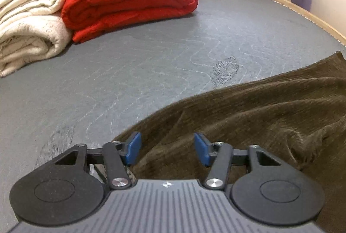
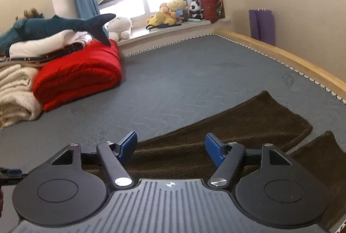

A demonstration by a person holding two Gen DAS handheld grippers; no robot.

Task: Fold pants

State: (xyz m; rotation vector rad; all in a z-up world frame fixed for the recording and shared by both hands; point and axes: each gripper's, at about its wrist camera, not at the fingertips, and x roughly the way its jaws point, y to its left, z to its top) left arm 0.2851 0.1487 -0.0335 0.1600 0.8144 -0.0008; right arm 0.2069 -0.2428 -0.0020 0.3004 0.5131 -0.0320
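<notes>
The brown pants (image 2: 248,125) lie spread on the grey mattress (image 2: 183,81), toward its right side near the wooden bed frame (image 2: 292,58); in the right wrist view two legs run away from the camera side by side, with a narrow strip of mattress showing between their far ends; the left gripper (image 1: 167,148) hangs low over the rumpled near part of the pants (image 1: 259,120), its blue pads (image 1: 133,147) spread apart with cloth showing between them and nothing pinched; the right gripper (image 2: 170,149) sits just above the pants as well, its jaws wide and holding nothing; a folded red quilt (image 2: 80,77) rests on the far left of the mattress, touching a rolled cream blanket (image 2: 15,99) beside it; a plush shark (image 2: 54,25) lies on top of that pile; stuffed toys (image 2: 173,10) sit on the window sill beyond.
</notes>
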